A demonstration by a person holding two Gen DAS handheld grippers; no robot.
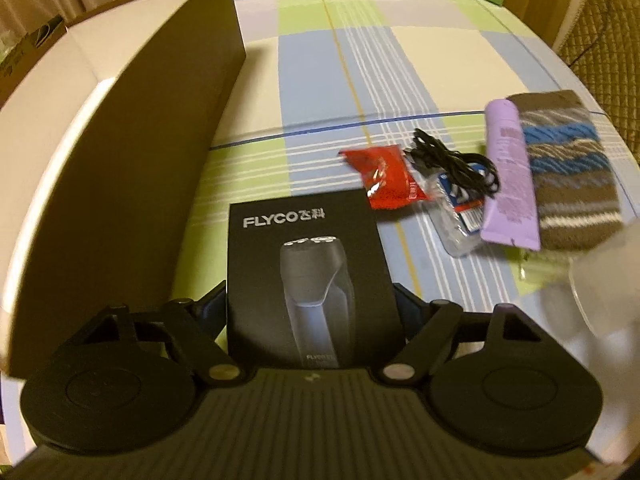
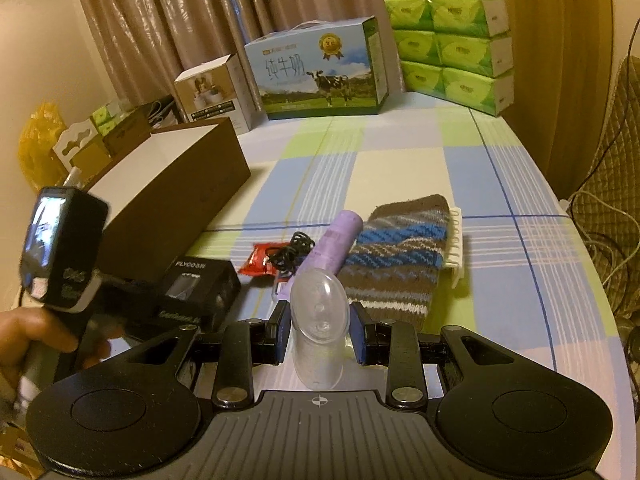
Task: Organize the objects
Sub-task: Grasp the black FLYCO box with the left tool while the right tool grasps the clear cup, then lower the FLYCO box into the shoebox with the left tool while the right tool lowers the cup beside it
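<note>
Item 1: FLYCO shaver box [image 1: 310, 280], lower centre, sitting between the left gripper [image 1: 312, 312] jaws, contact unclear, likely heading for the brown storage box [image 1: 132, 152] upper left.
Item 2: right gripper [image 2: 320, 330] pinching clear plastic cap [image 2: 319, 320], lifted clear of clutter.

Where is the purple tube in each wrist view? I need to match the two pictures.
Left wrist view: the purple tube lies right of centre, running top to bottom, against the left edge of the striped knitted pouch.
Right wrist view: the tube is at centre, just beyond the clear plastic piece between the right jaws.
Shared landmark: the black FLYCO box, left of the tube in both.
</note>
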